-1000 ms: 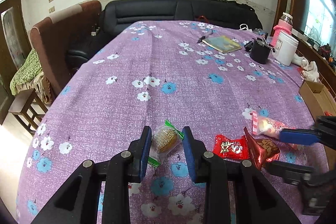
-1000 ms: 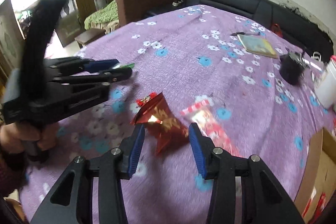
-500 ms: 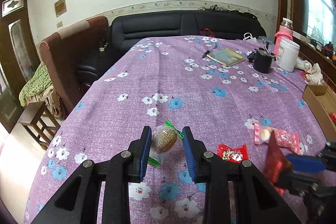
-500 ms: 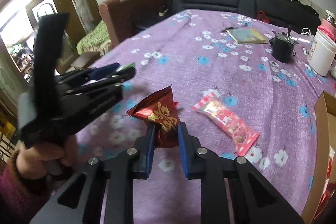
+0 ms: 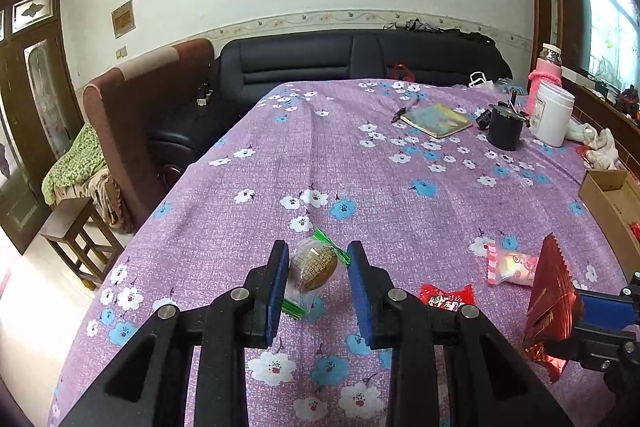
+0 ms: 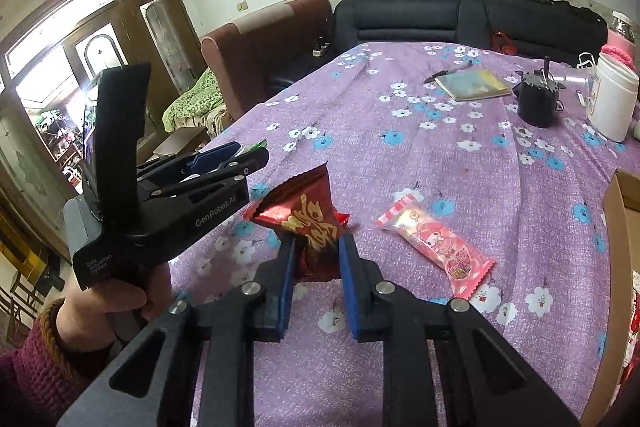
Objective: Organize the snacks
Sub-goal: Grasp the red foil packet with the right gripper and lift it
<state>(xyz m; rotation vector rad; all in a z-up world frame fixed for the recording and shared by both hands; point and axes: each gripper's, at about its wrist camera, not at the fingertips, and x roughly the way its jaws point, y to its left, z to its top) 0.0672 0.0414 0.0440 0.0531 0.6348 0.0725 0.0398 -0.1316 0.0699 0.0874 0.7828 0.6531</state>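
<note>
Right wrist: right gripper (image 6: 316, 251) pinches red packet (image 6: 306, 215).

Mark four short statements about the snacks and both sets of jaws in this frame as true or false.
1. The right gripper holds a red foil packet above the table. True.
2. The left gripper holds the pink packet. False: its jaws grip a clear-wrapped brown pastry; the pink packet lies on the purple tablecloth.
3. A small red packet lies on the cloth. True.
4. The cardboard box sits at the table's left edge. False: right edge.
</note>
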